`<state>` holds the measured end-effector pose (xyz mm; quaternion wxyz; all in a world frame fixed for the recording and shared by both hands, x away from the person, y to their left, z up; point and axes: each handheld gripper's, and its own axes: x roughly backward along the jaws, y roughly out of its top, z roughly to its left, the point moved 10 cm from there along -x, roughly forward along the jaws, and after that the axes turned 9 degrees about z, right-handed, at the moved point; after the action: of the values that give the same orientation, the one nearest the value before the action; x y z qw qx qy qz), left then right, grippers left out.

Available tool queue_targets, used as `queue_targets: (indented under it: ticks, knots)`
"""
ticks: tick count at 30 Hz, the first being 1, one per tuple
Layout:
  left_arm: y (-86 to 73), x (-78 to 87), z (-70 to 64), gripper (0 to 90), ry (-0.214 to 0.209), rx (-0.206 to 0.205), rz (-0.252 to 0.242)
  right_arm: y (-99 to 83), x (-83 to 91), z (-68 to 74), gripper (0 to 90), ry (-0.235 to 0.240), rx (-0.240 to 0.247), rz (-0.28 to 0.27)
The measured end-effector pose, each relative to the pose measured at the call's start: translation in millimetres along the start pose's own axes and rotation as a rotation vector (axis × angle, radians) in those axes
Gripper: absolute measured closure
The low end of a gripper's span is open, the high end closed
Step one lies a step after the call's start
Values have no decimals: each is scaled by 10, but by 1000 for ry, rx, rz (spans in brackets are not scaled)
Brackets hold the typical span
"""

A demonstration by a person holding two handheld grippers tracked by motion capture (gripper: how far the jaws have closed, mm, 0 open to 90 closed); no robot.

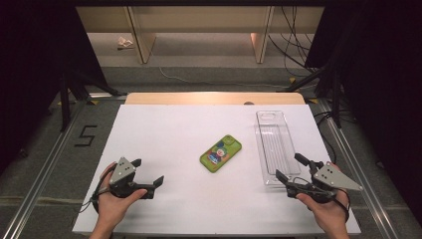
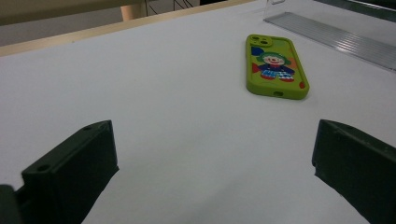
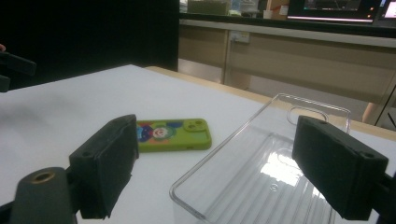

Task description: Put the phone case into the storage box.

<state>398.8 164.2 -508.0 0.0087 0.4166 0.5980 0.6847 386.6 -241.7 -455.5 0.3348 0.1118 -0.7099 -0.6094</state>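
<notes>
While both hands wait at the near edge, this is how the counter lies:

Phone case: a lime-green phone case (image 1: 220,153) lying flat, back up, on the white counter (image 1: 164,134); a clown with green hair, a blue top and coloured balloons is printed on it; a raised camera block with two round lens holes sits at its far end in the high view, and a small slot shows in its near short edge in the left gripper view (image 2: 276,66); it rests near the middle of the counter, set at a slant, touching nothing.

Tray: a clear plastic tray (image 1: 275,144), long and narrow with a ribbed floor, lying to the right of the phone case and apart from it; its near end reaches just in front of the right gripper.

Left gripper: the left gripper (image 1: 148,174) rests low at the near left of the counter; jaws spread wide, nothing between them; well apart from the phone case.

Right gripper: the right gripper (image 1: 290,168) sits at the near right; jaws spread, with the tray's near corner seen between them in the right gripper view (image 3: 261,182); whether they touch it, I cannot tell.

Count: one phone case; one tray; two grippers; two hands.
</notes>
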Motion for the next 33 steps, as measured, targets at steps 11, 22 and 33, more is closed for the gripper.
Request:
queue_targets:
  ticks: [11,22,33]
  knots:
    - [115,-75,-87,0,-17,-1,51,23,-4,0,157,-4,5,-2]
    - [345,-313,-268,0,-73,-43,99,37,19,-29,157,-14,0,-6]
    - [506,-712,-509,0,-118,-85,173,36,16,-26,158,-14,1,-5]
